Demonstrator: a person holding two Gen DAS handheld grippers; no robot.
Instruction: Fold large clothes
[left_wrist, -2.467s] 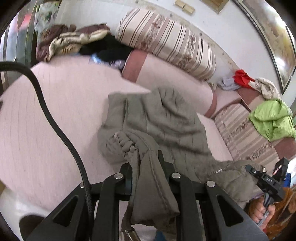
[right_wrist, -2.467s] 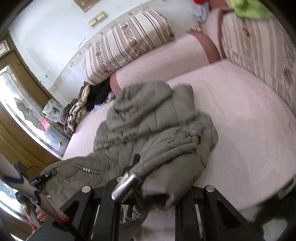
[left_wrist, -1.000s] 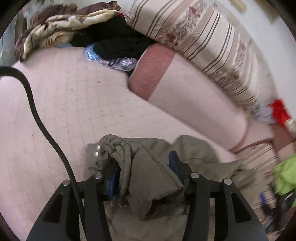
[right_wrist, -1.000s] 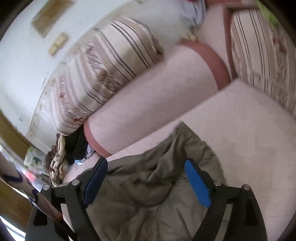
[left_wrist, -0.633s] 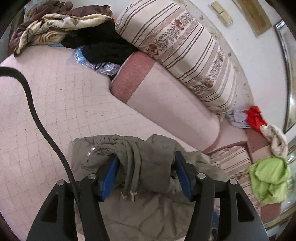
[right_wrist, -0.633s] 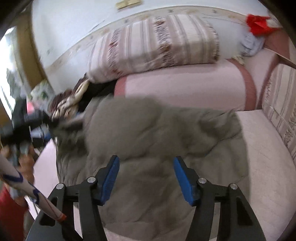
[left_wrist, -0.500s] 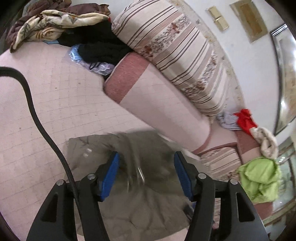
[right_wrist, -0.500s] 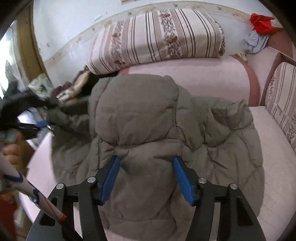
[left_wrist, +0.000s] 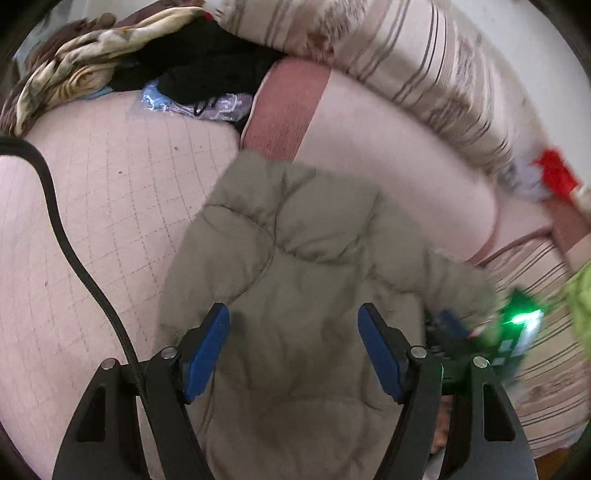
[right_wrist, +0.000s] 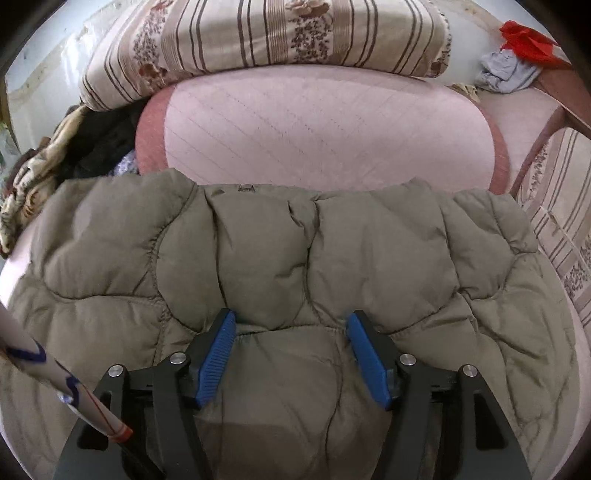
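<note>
The olive puffer jacket (right_wrist: 295, 258) is lying spread out on the pink quilted bed (left_wrist: 110, 192), its far edge touching the pink bolster (right_wrist: 325, 129) under the striped cushion (right_wrist: 266, 33). The right gripper (right_wrist: 290, 339) is hovering over its middle, jaws opening, blue pads (right_wrist: 218, 354) flanking a puffy panel. The left gripper (left_wrist: 293, 347) is also opening above the jacket, gripping nothing. A heap of clothes (left_wrist: 110, 66) is sitting at the bed's far corner.

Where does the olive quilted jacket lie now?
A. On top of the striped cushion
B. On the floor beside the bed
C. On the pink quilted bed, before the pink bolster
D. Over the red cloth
C: the jacket is spread on the bed, its far edge before the pink bolster.
</note>
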